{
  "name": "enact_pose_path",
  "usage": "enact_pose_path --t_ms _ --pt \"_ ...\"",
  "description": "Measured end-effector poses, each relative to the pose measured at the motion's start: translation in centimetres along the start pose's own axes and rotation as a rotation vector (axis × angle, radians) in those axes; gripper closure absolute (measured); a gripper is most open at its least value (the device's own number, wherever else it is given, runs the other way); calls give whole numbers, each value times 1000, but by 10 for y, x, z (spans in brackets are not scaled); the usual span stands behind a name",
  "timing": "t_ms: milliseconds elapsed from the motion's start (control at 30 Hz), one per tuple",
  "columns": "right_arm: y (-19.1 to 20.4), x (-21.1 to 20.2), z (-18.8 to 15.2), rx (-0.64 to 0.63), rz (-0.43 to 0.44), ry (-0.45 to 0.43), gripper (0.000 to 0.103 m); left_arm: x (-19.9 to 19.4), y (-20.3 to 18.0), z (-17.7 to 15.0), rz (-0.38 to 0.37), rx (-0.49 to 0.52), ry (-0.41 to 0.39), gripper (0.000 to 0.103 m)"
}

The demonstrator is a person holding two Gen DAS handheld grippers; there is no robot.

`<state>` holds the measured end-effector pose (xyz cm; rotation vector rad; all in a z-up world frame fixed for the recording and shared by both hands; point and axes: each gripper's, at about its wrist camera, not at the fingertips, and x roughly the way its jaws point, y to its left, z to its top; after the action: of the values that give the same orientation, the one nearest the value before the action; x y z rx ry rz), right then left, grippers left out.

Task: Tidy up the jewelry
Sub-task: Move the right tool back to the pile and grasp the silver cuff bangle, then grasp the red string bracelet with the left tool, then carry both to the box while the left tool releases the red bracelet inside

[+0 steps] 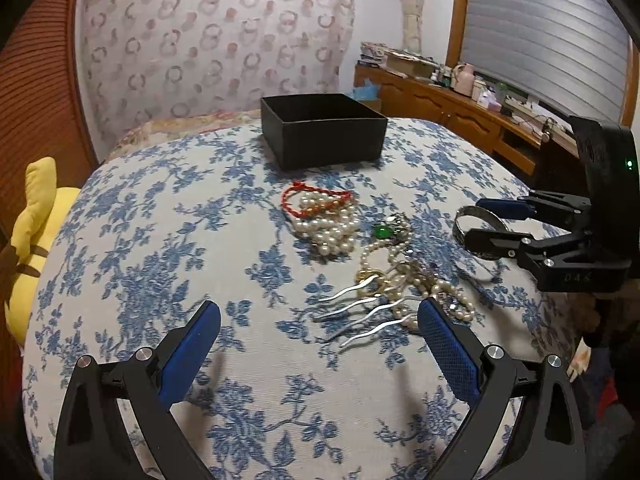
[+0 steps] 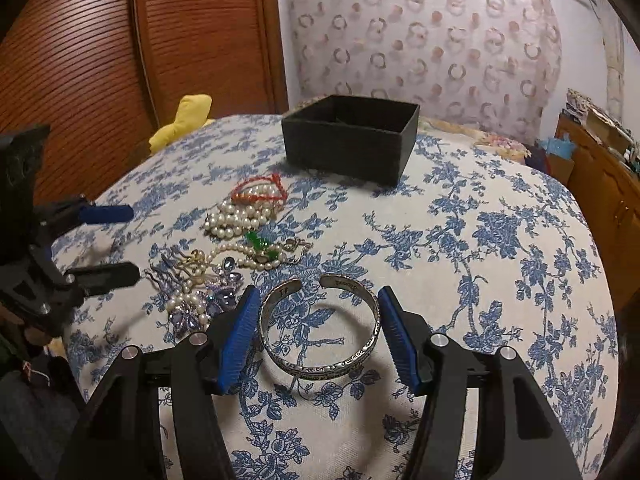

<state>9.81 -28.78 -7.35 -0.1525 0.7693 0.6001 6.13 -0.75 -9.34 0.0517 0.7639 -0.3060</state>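
A silver cuff bracelet (image 2: 320, 330) lies on the blue-flowered cloth between the fingers of my right gripper (image 2: 318, 332). The gripper is open, its blue pads on either side of the cuff, not pressing it; both show in the left wrist view, the cuff (image 1: 476, 236) and the gripper (image 1: 480, 220). My left gripper (image 1: 320, 344) is open and empty, just short of a silver hair comb (image 1: 364, 312). A pile of pearl strands (image 1: 332, 220) with a red bracelet (image 1: 316, 196) and a green-stone piece (image 1: 382, 233) lies mid-table. A black open box (image 1: 324, 130) stands behind.
A yellow plush toy (image 1: 36, 236) hangs at the table's left edge. A wooden slatted door (image 2: 120, 60) and a patterned curtain (image 2: 420, 40) stand behind. A cluttered wooden sideboard (image 1: 460, 108) runs along the right. Purple-stone jewellery (image 2: 216, 292) lies beside the cuff.
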Motion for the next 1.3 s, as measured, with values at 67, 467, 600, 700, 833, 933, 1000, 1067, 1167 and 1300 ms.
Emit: enact_pose_path --t_ms 67,467,600,700,833,933,1000,1067,1167,1300 --pt "0 2 0 8 6 4 40 1 -3 1 -7 5 2 8" --pt "-11 -1 0 68 30 -13 40 27 8 41 -32 -11 12 43" --pt "-11 -1 0 67 30 -13 40 50 19 62 -36 -32 37 50" --pt "-11 0 0 66 28 -14 40 67 34 74 -49 -88 64 69" --pt "-8 0 0 52 18 -11 40 88 48 84 -49 -128 104 79" --pt "-5 0 0 39 9 -12 40 98 50 87 -62 -132 128 86" --pt "-5 0 0 34 5 -11 40 102 48 87 -47 -107 134 96" --pt "-4 0 0 31 2 -11 40 104 43 87 -31 -67 140 100" --pt "-4 0 0 28 -1 -10 40 104 38 88 -1 -20 140 101" --pt "-3 -2 3 30 7 -13 40 86 36 95 -12 -28 91 101"
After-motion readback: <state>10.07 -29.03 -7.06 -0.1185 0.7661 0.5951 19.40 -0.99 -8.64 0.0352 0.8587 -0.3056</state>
